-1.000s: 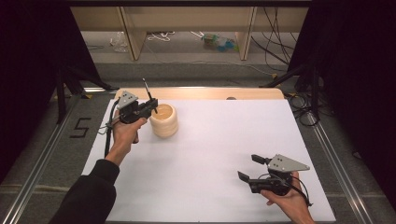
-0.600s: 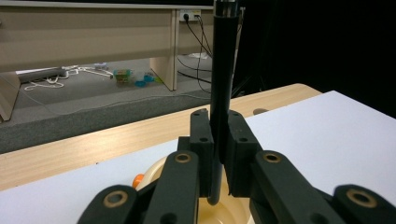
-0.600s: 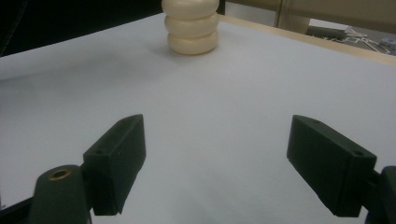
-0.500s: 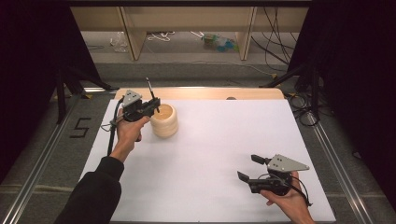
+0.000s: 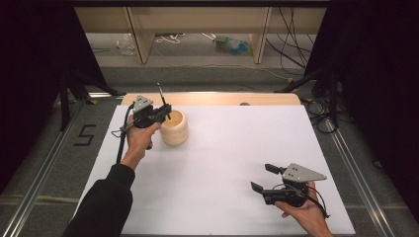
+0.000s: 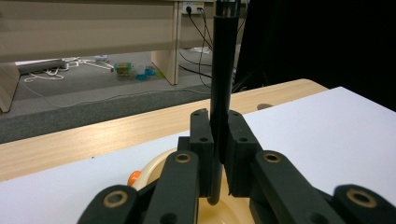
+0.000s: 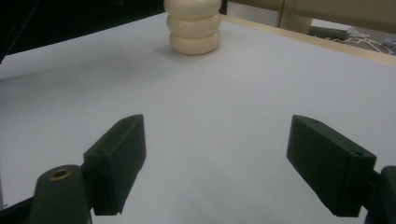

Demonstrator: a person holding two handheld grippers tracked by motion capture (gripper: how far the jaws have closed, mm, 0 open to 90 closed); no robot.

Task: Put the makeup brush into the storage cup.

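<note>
Two claws — left claw (image 6: pixel 219 154) clamping slim black rod (image 6: pixel 220 84) over ribbed cream pot (image 5: pixel 174 127), right claw (image 7: pixel 215 163) agape, empty

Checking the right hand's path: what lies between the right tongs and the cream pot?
Nothing: bare white table cover runs from the right tongs to the cream pot, seen in the right gripper view.
</note>
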